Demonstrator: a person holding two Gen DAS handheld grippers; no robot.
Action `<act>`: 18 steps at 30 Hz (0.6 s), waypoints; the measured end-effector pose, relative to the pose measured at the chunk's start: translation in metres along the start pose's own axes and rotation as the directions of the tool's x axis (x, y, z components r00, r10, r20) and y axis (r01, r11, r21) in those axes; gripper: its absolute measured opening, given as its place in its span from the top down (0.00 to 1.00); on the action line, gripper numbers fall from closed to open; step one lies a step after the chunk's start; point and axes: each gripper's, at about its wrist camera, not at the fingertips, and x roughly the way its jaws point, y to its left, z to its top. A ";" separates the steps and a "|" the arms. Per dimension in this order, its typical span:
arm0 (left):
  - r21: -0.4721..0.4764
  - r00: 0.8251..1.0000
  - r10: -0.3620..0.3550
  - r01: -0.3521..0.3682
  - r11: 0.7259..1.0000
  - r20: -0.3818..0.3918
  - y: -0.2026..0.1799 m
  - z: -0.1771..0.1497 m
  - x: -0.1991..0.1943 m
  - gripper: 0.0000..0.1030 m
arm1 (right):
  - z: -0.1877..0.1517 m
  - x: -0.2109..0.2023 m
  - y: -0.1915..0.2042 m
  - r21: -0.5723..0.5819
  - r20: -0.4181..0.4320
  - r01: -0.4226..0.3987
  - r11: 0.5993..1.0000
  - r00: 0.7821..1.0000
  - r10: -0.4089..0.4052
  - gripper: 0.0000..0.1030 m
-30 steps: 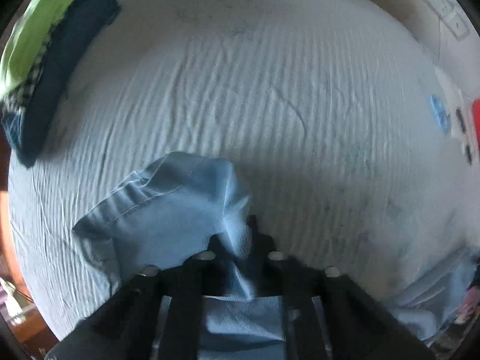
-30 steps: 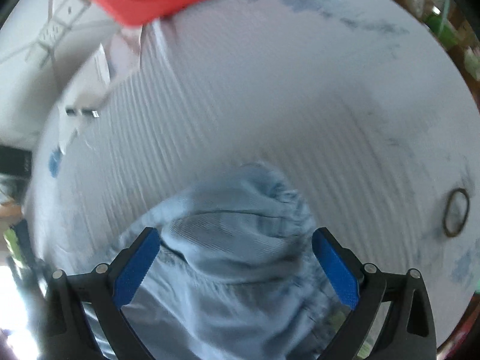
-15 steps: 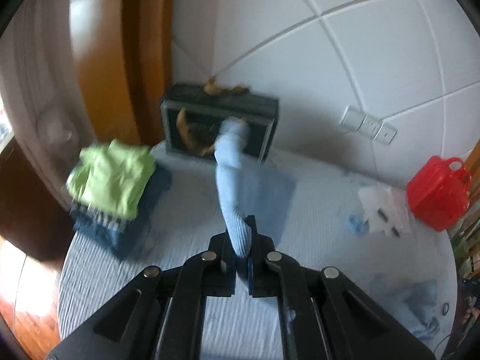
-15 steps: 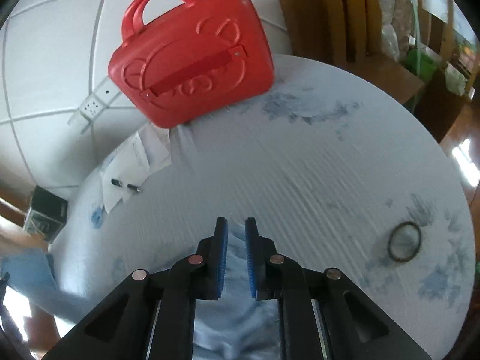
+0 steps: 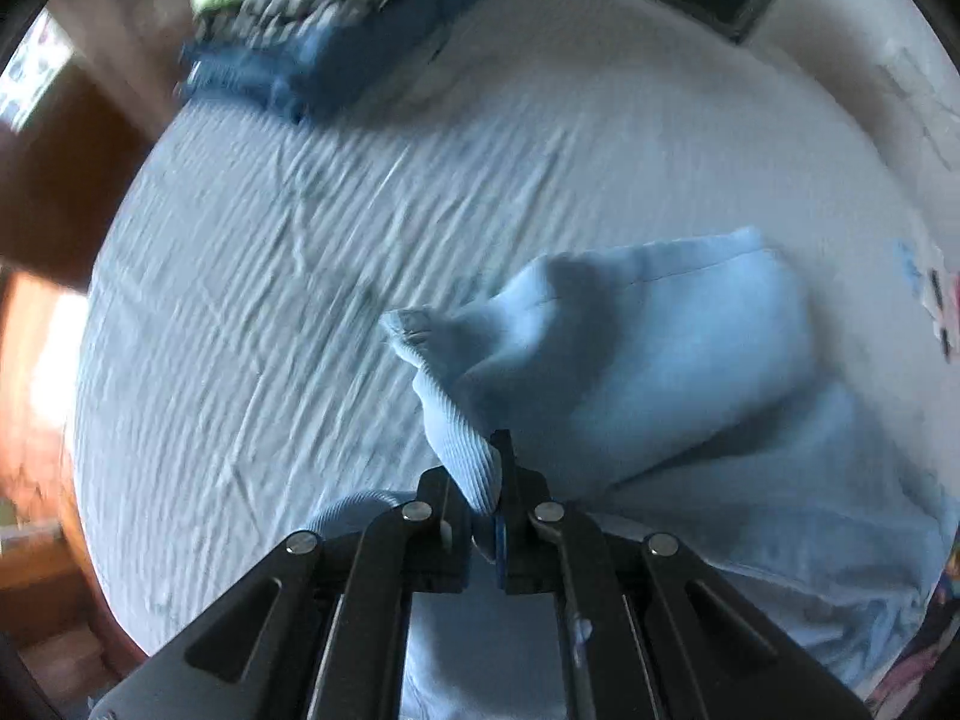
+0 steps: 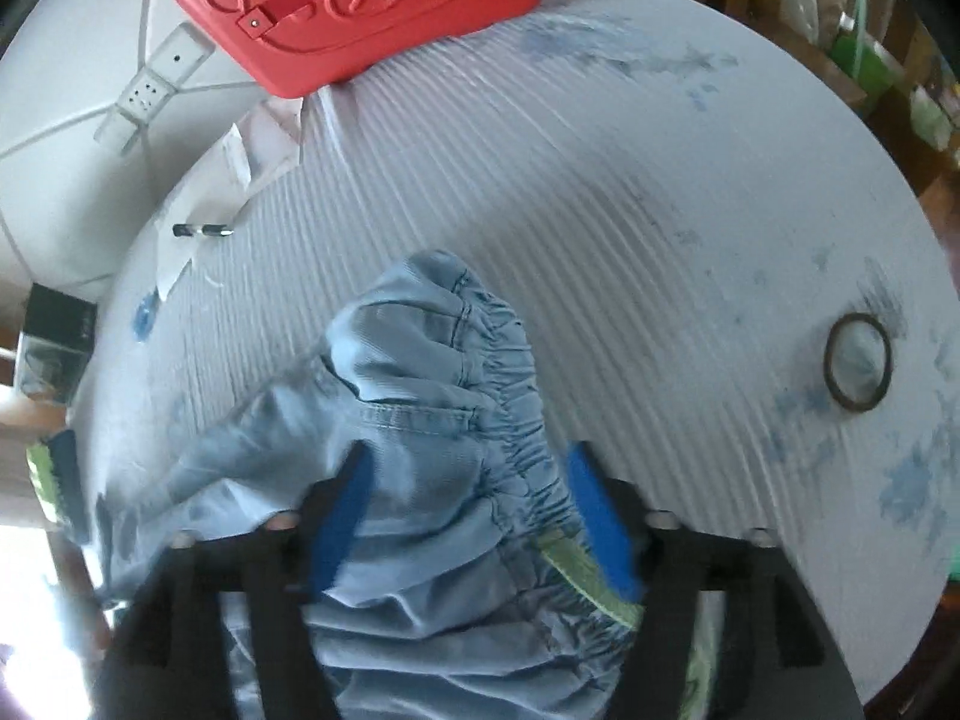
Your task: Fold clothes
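Light-blue pants half-laid on the bed, one end pinched, other end let go.

Nearest: left gripper (image 5: 497, 495) clenched on a ribbed edge of the light-blue pants (image 5: 636, 360), fabric bunched up just ahead w/ the rest draped on the striped bedsheet (image 5: 288, 300). Right gripper (image 6: 474, 510) spread wide, elastic waistband (image 6: 510, 372) sitting between the blue pads (image 6: 342, 510) but not squeezed. Further out: brown ring (image 6: 857, 361) on the sheet, folded stack (image 5: 312, 18) and red case (image 6: 360, 6) at the far edge. Risk, imo: the waistband isn't gripped, so any pull from the left drags it into a crumpled heap; thin pinch could also slip off.
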 end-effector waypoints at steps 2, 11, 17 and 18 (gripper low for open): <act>0.056 0.997 -0.035 0.031 0.998 0.069 -0.017 0.009 -0.028 0.88 | 0.002 0.000 0.004 -0.009 -0.004 -0.003 1.000 1.000 0.003 0.16; 0.154 0.968 -0.160 0.130 0.979 0.196 -0.073 0.051 -0.087 0.42 | 0.014 0.003 0.008 0.005 -0.015 -0.001 1.000 1.000 0.001 0.16; 0.194 0.980 -0.164 0.141 0.971 0.110 -0.096 0.059 -0.053 0.42 | 0.020 0.008 0.007 0.026 -0.008 -0.001 1.000 1.000 0.001 0.16; 0.201 0.983 -0.161 0.141 0.969 0.089 -0.100 0.060 -0.042 0.42 | 0.022 0.009 0.008 0.029 -0.009 -0.004 1.000 1.000 0.005 0.16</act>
